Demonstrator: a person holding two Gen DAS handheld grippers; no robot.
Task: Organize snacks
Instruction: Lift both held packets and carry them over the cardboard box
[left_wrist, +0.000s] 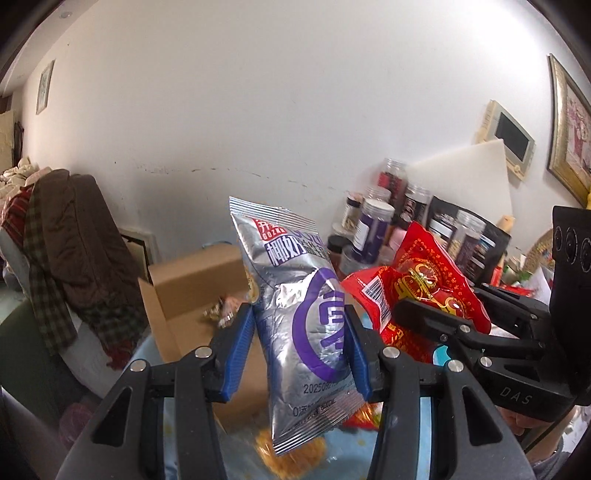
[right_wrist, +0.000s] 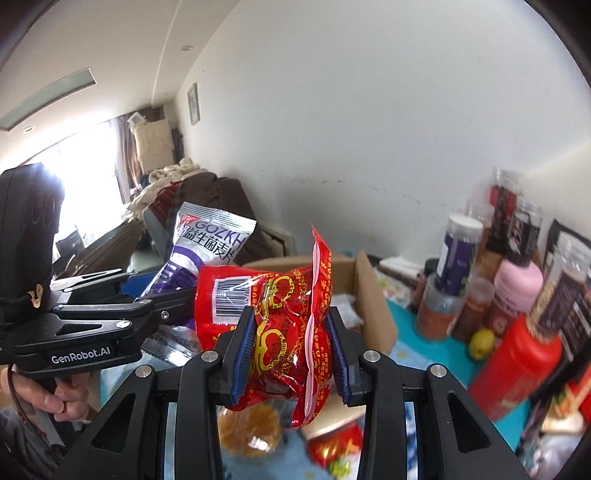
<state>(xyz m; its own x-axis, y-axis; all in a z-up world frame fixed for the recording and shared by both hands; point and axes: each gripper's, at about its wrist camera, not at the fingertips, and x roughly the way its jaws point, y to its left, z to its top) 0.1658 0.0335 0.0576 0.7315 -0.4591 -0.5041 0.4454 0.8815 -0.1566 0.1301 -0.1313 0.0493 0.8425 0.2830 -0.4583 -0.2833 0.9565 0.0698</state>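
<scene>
The silver snack packet (right_wrist: 207, 240) reads "GOZKH" in the right wrist view, and a printed date starting "2025" shows near its lower seam in the left wrist view. The left gripper (right_wrist: 155, 291) body carries "GenRobot.AI"; the right gripper (left_wrist: 413, 314) body carries "DAS".

A brown coat (left_wrist: 74, 236) is draped over furniture at the left of the left wrist view, with a gilt-framed picture (left_wrist: 569, 129) and a wall intercom panel (left_wrist: 508, 138) seen at the upper right; in the right wrist view, a bright window (right_wrist: 85, 162) is seen at the left
</scene>
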